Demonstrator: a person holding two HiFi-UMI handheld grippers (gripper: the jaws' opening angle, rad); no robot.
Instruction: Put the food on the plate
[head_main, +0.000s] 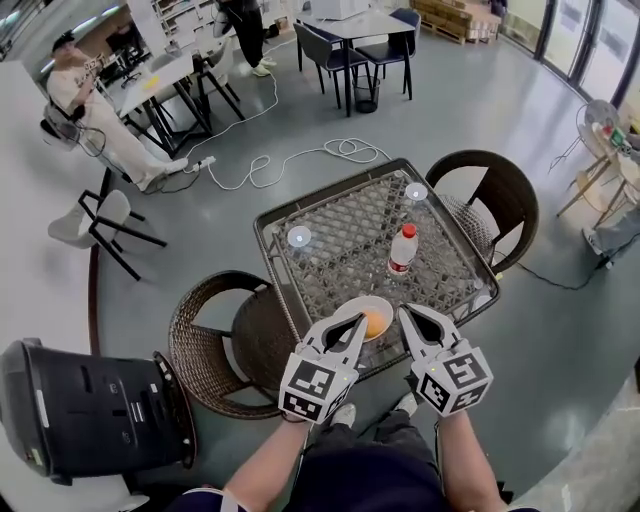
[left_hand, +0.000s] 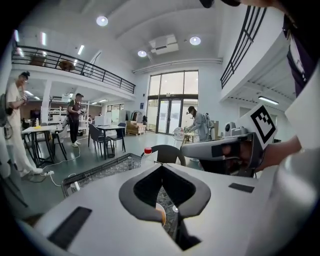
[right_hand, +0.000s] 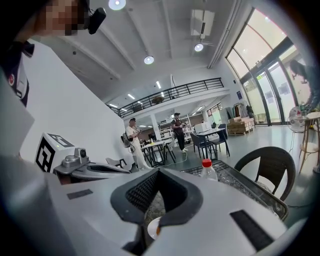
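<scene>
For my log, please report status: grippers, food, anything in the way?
Left gripper shut, empty. Right gripper shut, empty. Orange food on plate. Bottle behind plate, not touching it.

2 white claws (head_main: 357, 322) (head_main: 404, 312), black-white marker cubes (head_main: 318, 385)

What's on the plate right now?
One orange piece of food lies on the white plate. The left hand-held gripper covers the plate's near left part, so anything lying there cannot be seen.

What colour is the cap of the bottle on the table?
Red; the cap shows best in the right gripper view.
</scene>
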